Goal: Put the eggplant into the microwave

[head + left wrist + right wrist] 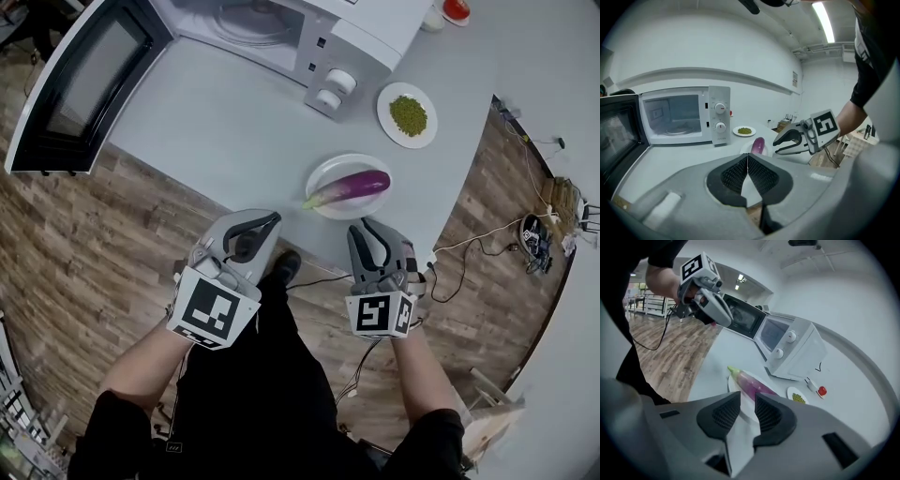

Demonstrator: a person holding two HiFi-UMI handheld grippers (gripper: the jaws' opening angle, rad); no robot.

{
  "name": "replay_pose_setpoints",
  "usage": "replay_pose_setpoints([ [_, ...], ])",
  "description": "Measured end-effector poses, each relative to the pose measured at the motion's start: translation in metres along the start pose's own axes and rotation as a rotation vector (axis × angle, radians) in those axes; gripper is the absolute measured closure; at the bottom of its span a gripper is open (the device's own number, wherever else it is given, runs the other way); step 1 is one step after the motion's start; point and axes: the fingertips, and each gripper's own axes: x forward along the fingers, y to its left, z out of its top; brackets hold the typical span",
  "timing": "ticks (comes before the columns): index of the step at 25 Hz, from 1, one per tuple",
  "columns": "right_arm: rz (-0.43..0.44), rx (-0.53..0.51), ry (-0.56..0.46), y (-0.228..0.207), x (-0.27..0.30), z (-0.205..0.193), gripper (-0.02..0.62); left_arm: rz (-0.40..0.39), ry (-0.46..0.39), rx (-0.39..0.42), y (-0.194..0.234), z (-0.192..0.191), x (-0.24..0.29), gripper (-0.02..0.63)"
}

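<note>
One eggplant (751, 382) lies just beyond the right gripper's (747, 401) jaws (parted, empty).

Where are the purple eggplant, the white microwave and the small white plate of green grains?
purple eggplant (354, 186), head view, middle of its purple body.
white microwave (339, 82), head view, upper knob of its control panel.
small white plate of green grains (384, 105), head view, bare left rim.
</note>
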Motion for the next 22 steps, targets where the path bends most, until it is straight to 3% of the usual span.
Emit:
replay_pose_setpoints([
  [8,0.055,-0.129,0.036,0.015,0.02,-0.014,0.48,0.01,0.018,-0.048,0.006,-0.017,0.005,0.598],
  [22,0.05,-0.294,0.099,0.018,0.033,-0.03,0.471,0.019,0.022,-0.075,0.017,-0.02,0.009,0.598],
])
